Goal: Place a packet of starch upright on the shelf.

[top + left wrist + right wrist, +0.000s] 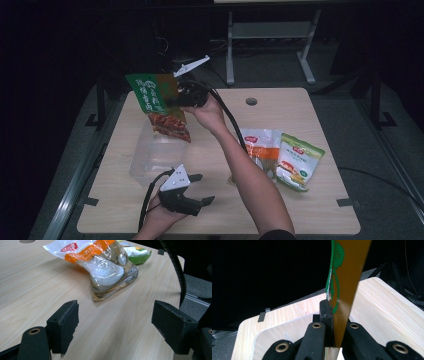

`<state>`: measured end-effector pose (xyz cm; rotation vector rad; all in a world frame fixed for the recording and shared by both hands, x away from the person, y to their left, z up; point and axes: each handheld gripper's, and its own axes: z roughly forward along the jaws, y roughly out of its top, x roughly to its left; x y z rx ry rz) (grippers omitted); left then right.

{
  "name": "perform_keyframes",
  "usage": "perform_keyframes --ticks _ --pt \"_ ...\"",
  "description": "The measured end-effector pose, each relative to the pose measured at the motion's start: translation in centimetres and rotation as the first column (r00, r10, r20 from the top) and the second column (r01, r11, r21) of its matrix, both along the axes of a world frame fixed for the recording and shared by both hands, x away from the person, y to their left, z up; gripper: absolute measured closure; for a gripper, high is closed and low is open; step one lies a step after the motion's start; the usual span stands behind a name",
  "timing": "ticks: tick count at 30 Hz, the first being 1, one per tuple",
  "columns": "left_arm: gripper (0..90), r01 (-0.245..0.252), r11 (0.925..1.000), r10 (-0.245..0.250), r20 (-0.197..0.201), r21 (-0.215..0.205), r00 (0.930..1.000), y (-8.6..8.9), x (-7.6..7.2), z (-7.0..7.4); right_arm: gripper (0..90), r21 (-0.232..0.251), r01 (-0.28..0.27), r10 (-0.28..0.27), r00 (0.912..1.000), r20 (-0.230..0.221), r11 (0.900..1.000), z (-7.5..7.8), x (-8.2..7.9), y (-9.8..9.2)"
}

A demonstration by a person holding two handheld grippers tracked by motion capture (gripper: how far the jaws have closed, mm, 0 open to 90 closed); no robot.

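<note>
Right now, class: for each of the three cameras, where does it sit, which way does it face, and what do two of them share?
High view: above the near edge, looking down on the table; both forearms show.
Left gripper view: rides the open left hand-held gripper, facing the orange-banded packet.
Right gripper view: rides the right hand-held gripper, shut on the green packet.
Shared: high and left views both show the orange-banded packet.

Green packet (159, 104): large white Chinese characters down green upper part in high view, strokes too blurred to read; lower part red-orange picture, no legible words.

Orange-and-clear packet (105, 267): red label patch with white characters near top, white characters along orange band in left gripper view, all too soft to read.

Green-and-white packet (299, 161): small red logo near top, dark lettering under it, illegible.

No numbers, brand names or signs readable anywhere.
</note>
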<state>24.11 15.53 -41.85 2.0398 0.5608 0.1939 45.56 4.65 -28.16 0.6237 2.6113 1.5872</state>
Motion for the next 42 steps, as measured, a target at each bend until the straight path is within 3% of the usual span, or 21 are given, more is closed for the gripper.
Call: perform_keyframes --ticks 16,19,25,42 --pt "22.4 0.009 0.9999 -0.01 -0.02 -0.01 0.9998 0.1 0.1 -0.1 89.8 0.003 0.009 -0.009 0.9998 -0.019 1.0 -2.6 1.0 2.3" --pt "22.5 0.007 0.9998 -0.007 -0.019 -0.018 0.9998 0.1 0.1 -0.1 89.8 0.032 0.017 -0.017 0.9996 -0.022 0.999 -3.1 1.0 2.3" --pt "22.5 0.008 0.9999 -0.008 -0.02 -0.013 0.9998 0.1 0.1 0.0 89.8 0.054 0.03 -0.029 0.9993 -0.024 0.998 -3.4 1.1 2.1" --pt "22.5 0.015 0.9998 -0.015 -0.023 -0.012 0.9996 0.0 0.0 -0.1 89.7 0.038 0.037 -0.037 0.9993 -0.008 0.999 -3.6 1.6 2.0"
